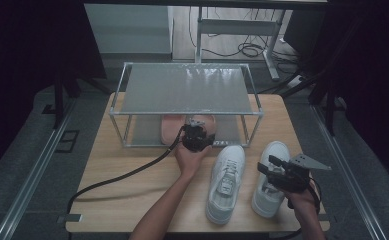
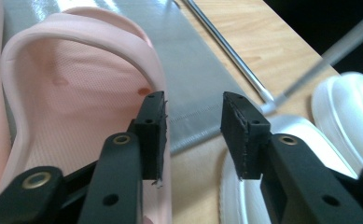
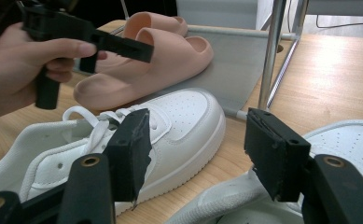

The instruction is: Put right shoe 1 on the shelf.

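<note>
Your right gripper (image 1: 271,165) hovers over the right white sneaker (image 1: 271,181), jaws released, nothing grasped. The left white sneaker (image 1: 226,182) lies beside it on the table (image 1: 132,200); both remain to be shelved. Farther on, your left gripper (image 1: 198,131) stands parted and empty beside the pink slippers (image 3: 142,65), which already rest on the lower shelf of the rack (image 1: 187,90).

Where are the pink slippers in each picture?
High view: the pink slippers lie in the middle, on the rack's bottom shelf, just past the left hand-held gripper.
Left gripper view: a slipper takes up the left side, beside the left jaw.
Right gripper view: they sit at top centre, behind the white shoe.
Shared landmark: the grey shelf mat under the slippers.
</note>
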The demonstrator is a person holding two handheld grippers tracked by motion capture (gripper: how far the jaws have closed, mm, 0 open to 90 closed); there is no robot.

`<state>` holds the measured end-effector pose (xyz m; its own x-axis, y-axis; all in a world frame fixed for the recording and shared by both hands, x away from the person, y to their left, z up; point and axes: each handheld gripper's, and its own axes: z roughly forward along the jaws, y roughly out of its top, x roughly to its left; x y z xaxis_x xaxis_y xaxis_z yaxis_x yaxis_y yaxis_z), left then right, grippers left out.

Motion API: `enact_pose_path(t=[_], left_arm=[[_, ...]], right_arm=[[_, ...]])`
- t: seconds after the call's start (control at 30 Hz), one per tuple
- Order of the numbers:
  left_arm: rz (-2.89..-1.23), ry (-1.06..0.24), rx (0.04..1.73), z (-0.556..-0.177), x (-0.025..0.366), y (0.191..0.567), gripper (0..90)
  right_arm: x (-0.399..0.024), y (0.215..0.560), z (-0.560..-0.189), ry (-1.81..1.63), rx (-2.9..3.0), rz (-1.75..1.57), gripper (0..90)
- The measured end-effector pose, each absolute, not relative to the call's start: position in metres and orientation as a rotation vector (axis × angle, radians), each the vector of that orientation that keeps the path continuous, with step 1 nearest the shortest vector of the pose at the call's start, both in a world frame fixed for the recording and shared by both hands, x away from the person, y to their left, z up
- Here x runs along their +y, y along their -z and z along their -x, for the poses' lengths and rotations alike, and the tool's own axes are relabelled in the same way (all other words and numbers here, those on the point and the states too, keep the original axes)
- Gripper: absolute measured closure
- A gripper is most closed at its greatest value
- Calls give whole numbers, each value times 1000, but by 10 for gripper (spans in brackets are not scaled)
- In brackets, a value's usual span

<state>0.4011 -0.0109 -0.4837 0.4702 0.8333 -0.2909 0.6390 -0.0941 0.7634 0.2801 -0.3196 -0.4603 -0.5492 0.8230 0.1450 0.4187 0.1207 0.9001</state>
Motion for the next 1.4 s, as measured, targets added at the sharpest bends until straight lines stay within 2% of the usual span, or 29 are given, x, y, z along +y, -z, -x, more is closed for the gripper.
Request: enact_pose_path(t=[0.33,0.47,0.83,1.1,1.4], left_arm=[[-1846,-254,1177,-378,26,484,842],[-1861,-259,1167,-369,41,487,889],[-1935,-259,1081,-344,66,487,900],[-2102,-276,961,-331,70,494,900],[-2152,-250,944,-342,68,505,900]], right_arm=[[-318,461,-280,-1406,2019,-1201,412],[-317,461,-280,-1403,2022,-1199,410],[-316,461,-280,-1405,2026,-1194,407],[-317,459,-279,-1414,2016,-1195,407],[-316,460,-279,-1408,2023,-1192,406]])
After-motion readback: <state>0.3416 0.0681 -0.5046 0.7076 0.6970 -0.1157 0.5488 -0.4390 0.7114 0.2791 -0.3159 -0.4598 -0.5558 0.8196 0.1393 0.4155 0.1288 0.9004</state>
